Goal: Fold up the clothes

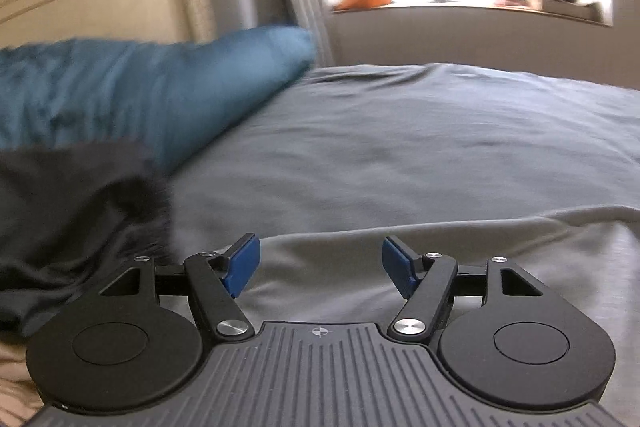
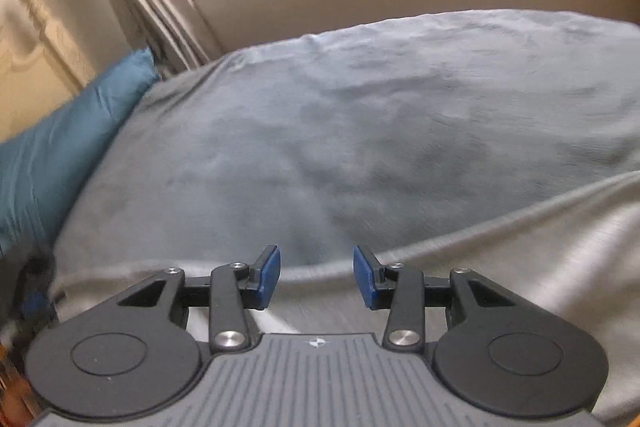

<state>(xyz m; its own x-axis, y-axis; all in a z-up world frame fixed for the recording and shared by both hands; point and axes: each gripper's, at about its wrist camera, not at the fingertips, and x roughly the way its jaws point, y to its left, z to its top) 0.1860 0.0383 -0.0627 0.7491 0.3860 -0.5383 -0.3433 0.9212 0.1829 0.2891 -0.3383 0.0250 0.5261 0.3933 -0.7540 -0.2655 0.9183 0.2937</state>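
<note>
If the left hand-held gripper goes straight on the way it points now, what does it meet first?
Probably the light grey garment lying just ahead of the open left hand-held gripper, on the grey bedcover. Depth is unclear.

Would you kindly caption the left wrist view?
Open left claw hovering over light grey garment on grey bedspread.

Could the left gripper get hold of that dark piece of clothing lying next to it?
Probably yes. The left gripper stands open with nothing between its fingers, and the dark garment lies just to its left on the bed, with nothing visible between them.
</note>
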